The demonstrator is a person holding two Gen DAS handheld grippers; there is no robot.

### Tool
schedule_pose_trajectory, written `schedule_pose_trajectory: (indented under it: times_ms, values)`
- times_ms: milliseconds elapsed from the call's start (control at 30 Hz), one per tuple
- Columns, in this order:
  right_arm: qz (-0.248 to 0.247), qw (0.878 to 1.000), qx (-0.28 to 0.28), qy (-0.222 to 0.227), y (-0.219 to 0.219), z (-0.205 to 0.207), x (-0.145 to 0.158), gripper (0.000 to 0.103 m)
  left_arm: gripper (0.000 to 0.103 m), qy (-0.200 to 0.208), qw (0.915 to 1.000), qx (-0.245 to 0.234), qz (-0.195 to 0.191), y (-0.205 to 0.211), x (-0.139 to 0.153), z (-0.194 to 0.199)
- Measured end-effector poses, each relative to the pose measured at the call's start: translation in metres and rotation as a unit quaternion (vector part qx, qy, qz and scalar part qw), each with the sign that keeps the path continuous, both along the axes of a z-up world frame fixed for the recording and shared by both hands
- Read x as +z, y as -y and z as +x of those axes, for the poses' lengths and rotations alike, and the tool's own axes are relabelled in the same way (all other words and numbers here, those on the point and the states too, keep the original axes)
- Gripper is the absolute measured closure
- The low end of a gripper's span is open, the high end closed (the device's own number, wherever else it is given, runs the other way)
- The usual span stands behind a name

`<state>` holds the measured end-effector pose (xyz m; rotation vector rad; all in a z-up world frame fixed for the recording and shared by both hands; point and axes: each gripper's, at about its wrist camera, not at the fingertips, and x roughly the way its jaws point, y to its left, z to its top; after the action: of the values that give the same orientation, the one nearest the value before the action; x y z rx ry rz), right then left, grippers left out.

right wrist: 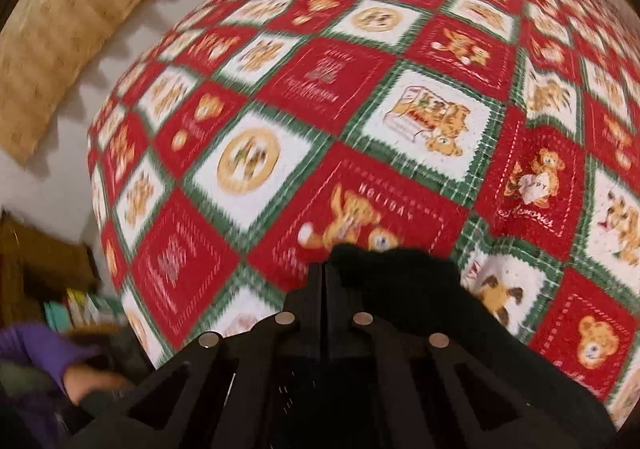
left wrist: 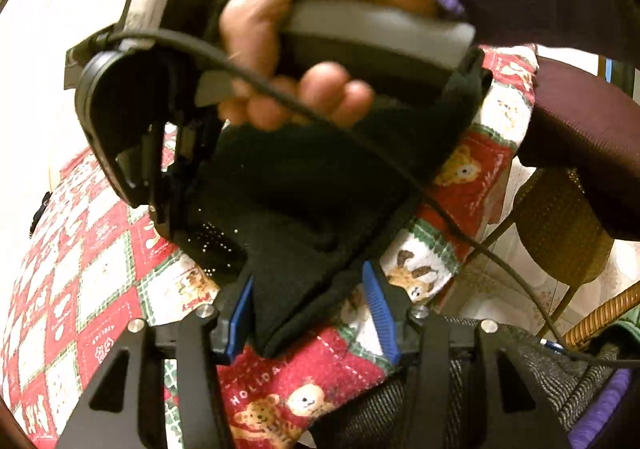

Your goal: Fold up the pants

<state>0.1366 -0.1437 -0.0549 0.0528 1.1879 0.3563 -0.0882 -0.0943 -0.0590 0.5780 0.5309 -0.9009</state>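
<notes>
The black pants (left wrist: 304, 201) hang in the air between the two grippers, above a table with a red, white and green holiday teddy-bear tablecloth (left wrist: 100, 261). My left gripper (left wrist: 310, 313) is open, its blue pads (left wrist: 378, 309) apart on either side of the hanging lower edge of the fabric. The right gripper (left wrist: 160, 209) shows in the left wrist view, held by a hand (left wrist: 280, 49) in a purple sleeve, with the pants bunched at it. In the right wrist view the right gripper (right wrist: 322, 273) is shut on the black pants (right wrist: 400, 281) over the tablecloth (right wrist: 320, 109).
A wicker chair (left wrist: 560, 229) stands past the table's right edge, with a dark red cushion (left wrist: 592, 129). A black cable (left wrist: 440, 209) runs across the left wrist view. A tan patterned rug (right wrist: 80, 29) lies on the floor beyond the table. Grey tweed fabric (left wrist: 460, 389) is under the left gripper.
</notes>
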Motion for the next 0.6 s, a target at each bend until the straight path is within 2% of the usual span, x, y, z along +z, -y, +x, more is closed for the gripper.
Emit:
schedule_pose_trajectory:
  times_ms: [67,100,133,200,267,400,433,500,600]
  values:
    - [-0.025,0.998,-0.027,0.050,0.000,0.003,0.002,0.103,0.049,0.001,1.0000,-0.004,0.004,0.003,-0.002,-0.004]
    - [-0.066,0.994,-0.051,0.067,0.001,0.005,0.000,0.103,0.048,0.003,1.0000,-0.006,0.007,0.003,-0.003,-0.005]
    - [-0.059,0.993,-0.066,0.076,0.007,0.008,0.000,0.103,0.047,0.006,0.9999,-0.006,0.011,0.002,-0.004,-0.006]
    - [0.004,0.992,-0.092,0.085,0.025,0.001,0.010,0.103,0.047,-0.004,1.0000,-0.003,0.006,-0.006,-0.003,-0.002]
    - [0.059,0.984,-0.112,0.122,0.050,-0.026,0.038,0.103,0.045,-0.042,0.9989,0.009,-0.018,-0.026,0.003,0.011]
    - [0.036,0.971,-0.138,0.192,0.082,-0.099,0.079,0.101,0.042,-0.097,0.9926,0.044,-0.058,-0.067,0.019,0.037]
    - [0.032,0.968,-0.144,0.202,0.088,-0.119,0.082,0.101,0.041,-0.110,0.9902,0.049,-0.072,-0.075,0.025,0.044]
    - [0.029,0.967,-0.147,0.205,0.091,-0.152,0.078,0.101,0.032,-0.114,0.9877,0.053,-0.093,-0.081,0.037,0.056]
    - [0.038,0.973,-0.128,0.187,0.075,-0.176,0.057,0.101,0.030,-0.083,0.9905,0.053,-0.096,-0.070,0.056,0.069]
